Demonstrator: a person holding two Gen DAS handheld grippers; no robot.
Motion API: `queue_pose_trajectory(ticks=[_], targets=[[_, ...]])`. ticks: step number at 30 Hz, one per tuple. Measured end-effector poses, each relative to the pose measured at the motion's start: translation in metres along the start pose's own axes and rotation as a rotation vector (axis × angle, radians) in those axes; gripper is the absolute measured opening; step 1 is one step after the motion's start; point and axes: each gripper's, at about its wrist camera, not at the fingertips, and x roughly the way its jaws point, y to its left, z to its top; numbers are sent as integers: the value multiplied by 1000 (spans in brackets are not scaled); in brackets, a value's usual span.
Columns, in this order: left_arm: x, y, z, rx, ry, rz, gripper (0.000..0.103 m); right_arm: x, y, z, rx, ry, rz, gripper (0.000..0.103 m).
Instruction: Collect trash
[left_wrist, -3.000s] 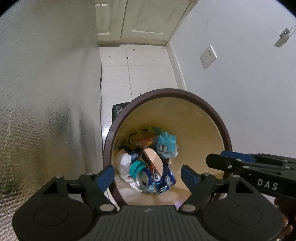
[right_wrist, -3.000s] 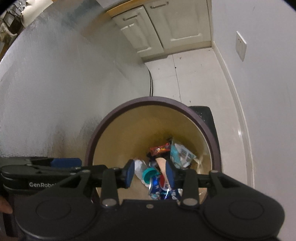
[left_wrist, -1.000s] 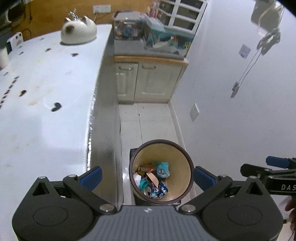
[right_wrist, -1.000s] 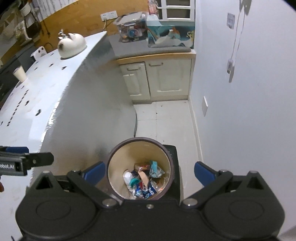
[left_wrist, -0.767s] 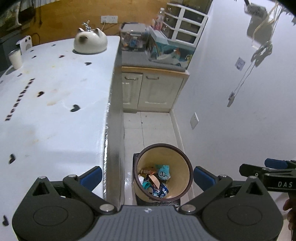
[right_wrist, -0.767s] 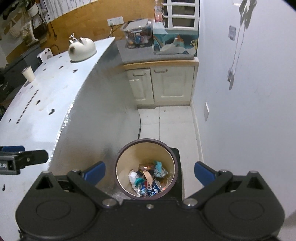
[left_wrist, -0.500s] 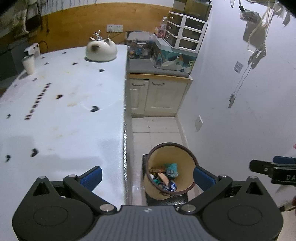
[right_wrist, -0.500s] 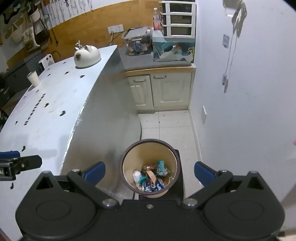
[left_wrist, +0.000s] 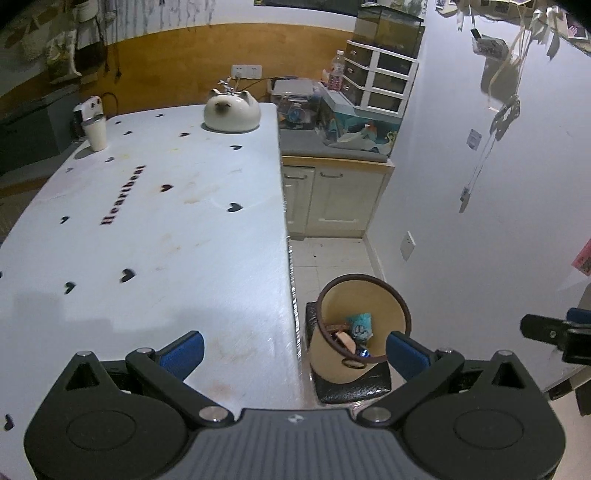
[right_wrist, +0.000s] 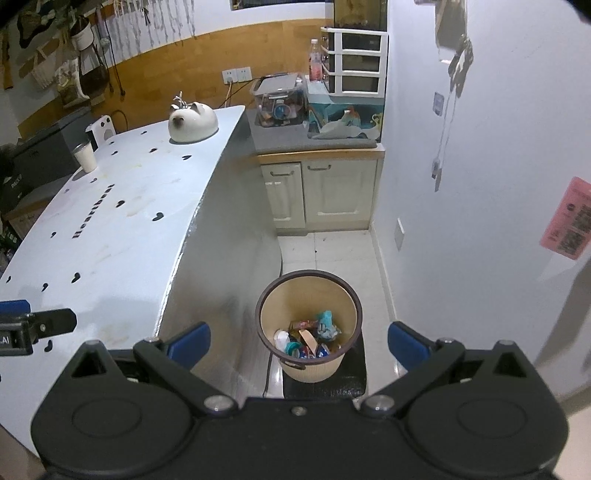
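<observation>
A beige trash bin with a dark brown rim (left_wrist: 400, 302) (right_wrist: 352, 295) stands on a black mat on the floor beside the table. It holds wrappers, a teal packet (right_wrist: 327, 323), cans and other trash. My left gripper (left_wrist: 295, 350) is open and empty, high above the table's near right corner. My right gripper (right_wrist: 297, 343) is open and empty, high above the bin. The right gripper's tip shows at the right edge of the left wrist view (left_wrist: 554, 332), and the left gripper's tip shows at the left edge of the right wrist view (right_wrist: 37, 325).
A white table (left_wrist: 147, 229) printed with black hearts carries a cat-shaped ceramic pot (left_wrist: 232, 114) and a paper cup (left_wrist: 96, 134) at its far end. A cream cabinet (right_wrist: 321, 192) with clutter on top stands behind. A white wall (right_wrist: 480, 221) runs along the right.
Both grippers have risen far up and back from the bin. The right gripper's jaws have opened wide. The table top has come into view, and the bin looks small below.
</observation>
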Motion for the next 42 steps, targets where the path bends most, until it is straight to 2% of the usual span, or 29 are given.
queue_pose_trajectory(ticks=[14, 30, 42], targets=[[-42, 12, -34, -6, -23, -5, 103, -51, 25, -38, -2, -49, -11, 103], [-58, 12, -47, -12, -43, 9, 103, -68, 29, -58, -1, -62, -7, 103], [-63, 10, -49, -15, -54, 20, 103, -70, 24, -59, 14, -68, 0, 103]])
